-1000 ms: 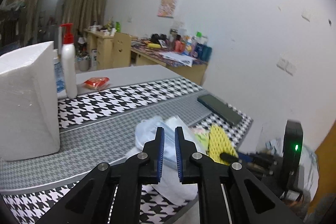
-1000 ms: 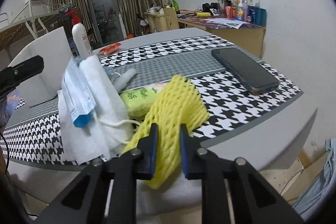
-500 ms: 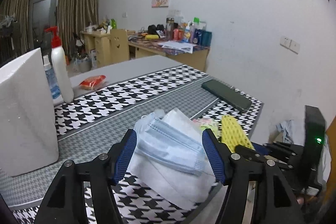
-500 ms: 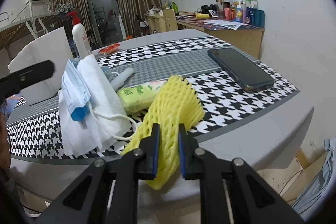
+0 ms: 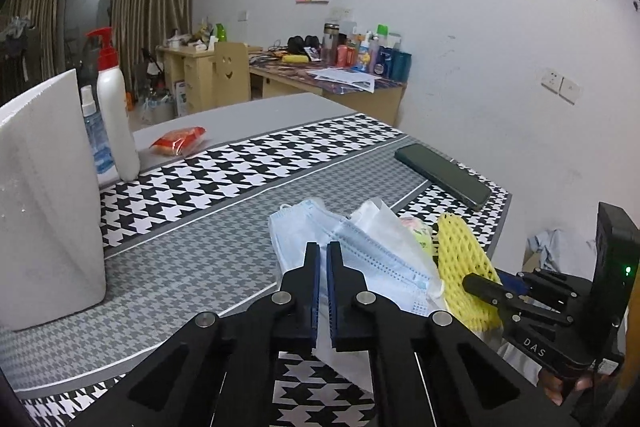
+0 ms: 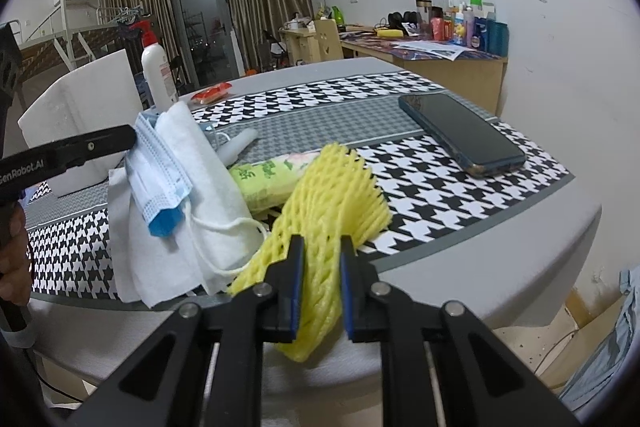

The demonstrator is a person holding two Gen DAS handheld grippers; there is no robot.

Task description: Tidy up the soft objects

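Yellow foam net (image 6: 336,203) overhanging table edge (image 6: 480,259)

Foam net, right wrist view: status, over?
Right gripper shut on yellow foam net. Left gripper shut, apparently empty, at blue face mask. Tissue pack behind net.

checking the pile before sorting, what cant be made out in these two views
- Left hand-held gripper: shut; the left wrist view does not show whether any of the blue face mask is pinched.
- Green tissue pack: partly covered by the yellow foam net in the right wrist view; print too small.
- White cloth: its far side is hidden behind the mask.
- Right hand-held gripper, shut on the net: lower net end hidden by its fingers.
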